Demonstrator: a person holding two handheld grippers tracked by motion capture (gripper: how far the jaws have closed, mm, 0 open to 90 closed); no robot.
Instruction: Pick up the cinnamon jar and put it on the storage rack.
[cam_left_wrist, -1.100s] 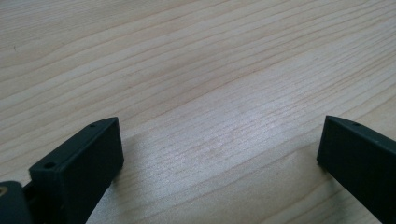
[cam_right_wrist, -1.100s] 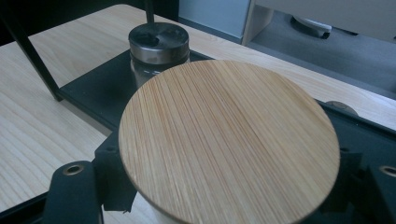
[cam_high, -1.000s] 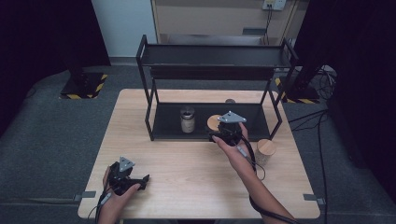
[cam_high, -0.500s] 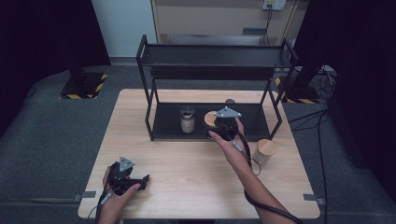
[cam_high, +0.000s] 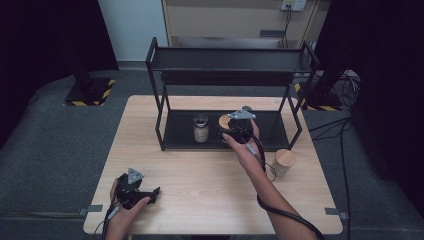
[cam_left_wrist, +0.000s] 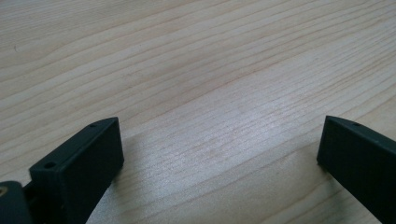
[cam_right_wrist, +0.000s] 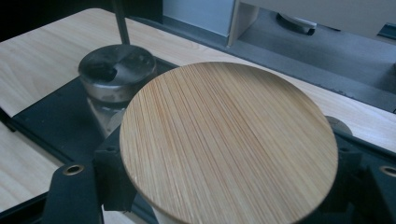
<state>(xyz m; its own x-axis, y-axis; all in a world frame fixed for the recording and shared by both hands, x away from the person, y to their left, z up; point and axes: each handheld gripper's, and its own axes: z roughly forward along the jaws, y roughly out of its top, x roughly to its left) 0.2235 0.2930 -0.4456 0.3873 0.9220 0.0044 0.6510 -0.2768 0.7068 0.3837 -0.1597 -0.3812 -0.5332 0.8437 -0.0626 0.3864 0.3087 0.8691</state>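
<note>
Broadly, the wooden table (cam_high: 210, 175) carries a black two-tier metal rack (cam_high: 230, 65) at its far side, and everything else sits in relation to that rack. On the rack's lower shelf (cam_high: 175, 132) stands a glass jar with a metal lid (cam_high: 200, 127), left of centre. Just beside it to the right, over the same shelf, is a jar with a round bamboo lid (cam_right_wrist: 229, 140), held by the right gripper (cam_high: 235, 131); in the right gripper view the jaws press against the jar from both sides just below the lid, so it is pinched rather than merely flanked. Whether its base rests on the shelf I cannot tell. A second bamboo-lidded jar (cam_high: 284, 162) stands on the table in front of the rack's right leg, well apart from the shelf.

The step in hand looks like placing or fetching the gripped jar at the lower shelf. To do it well, keep the jar upright, travel level beneath the upper tier, and leave a gap to the metal-lidded jar so the two do not knock. The jaws should part only once the base sits flat.

The left gripper (cam_high: 134, 190) lies on the table well in front of the rack's left leg, jaws spread wide over bare wood, holding nothing.
</note>
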